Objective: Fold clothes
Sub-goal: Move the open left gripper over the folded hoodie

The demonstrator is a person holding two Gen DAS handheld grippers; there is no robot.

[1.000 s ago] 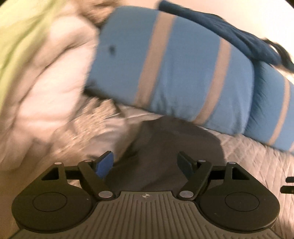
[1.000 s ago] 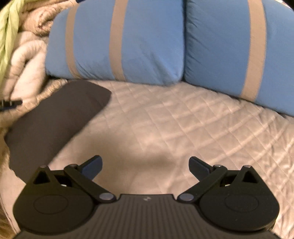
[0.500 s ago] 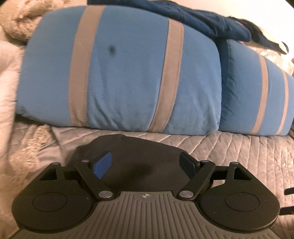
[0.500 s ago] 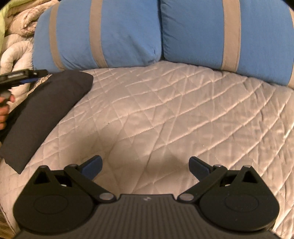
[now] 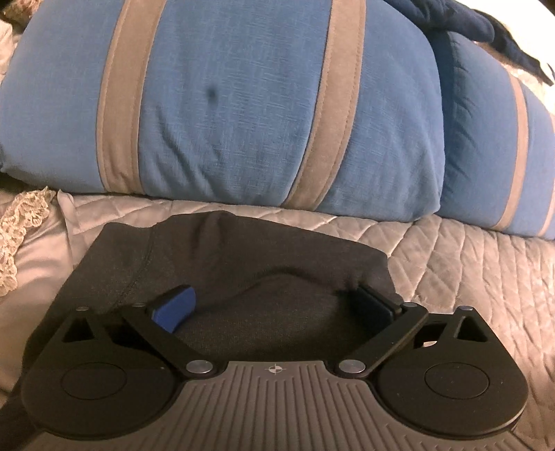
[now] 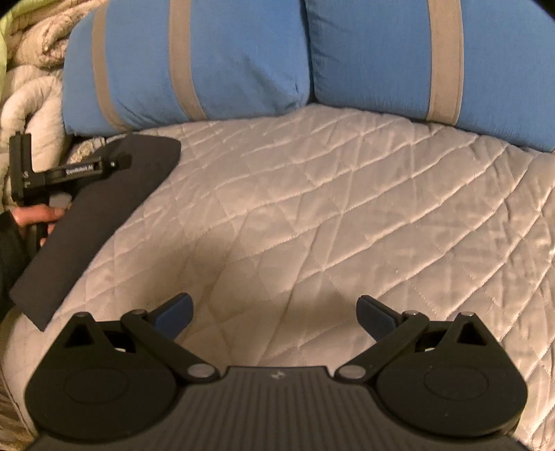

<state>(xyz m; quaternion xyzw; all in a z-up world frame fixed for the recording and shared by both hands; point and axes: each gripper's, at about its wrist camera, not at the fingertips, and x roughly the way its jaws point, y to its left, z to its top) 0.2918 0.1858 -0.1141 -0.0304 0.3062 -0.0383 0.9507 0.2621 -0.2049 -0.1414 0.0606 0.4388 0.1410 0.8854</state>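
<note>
A dark grey folded garment (image 5: 242, 256) lies flat on the quilted bed cover, its far edge just short of the blue pillows. My left gripper (image 5: 274, 307) hovers low over the garment's near part, jaws wide apart, nothing between them. In the right wrist view the same garment (image 6: 104, 208) stretches along the bed's left side, and the left gripper (image 6: 119, 162) stands above it, held by a hand (image 6: 36, 218). My right gripper (image 6: 274, 315) is open over bare quilt, well to the right of the garment.
Two blue pillows with tan stripes (image 5: 225, 100) (image 6: 416, 59) line the back of the bed. A dark blue cloth (image 5: 461, 20) lies on top of them. Cream blankets (image 6: 31, 86) pile up at the left, with lace trim (image 5: 20, 225). The pale quilt (image 6: 329, 194) spreads across the middle.
The left gripper swung right from the blanket pile and came in low over the dark garment. The right gripper drew back a little; its jaws stayed open.
</note>
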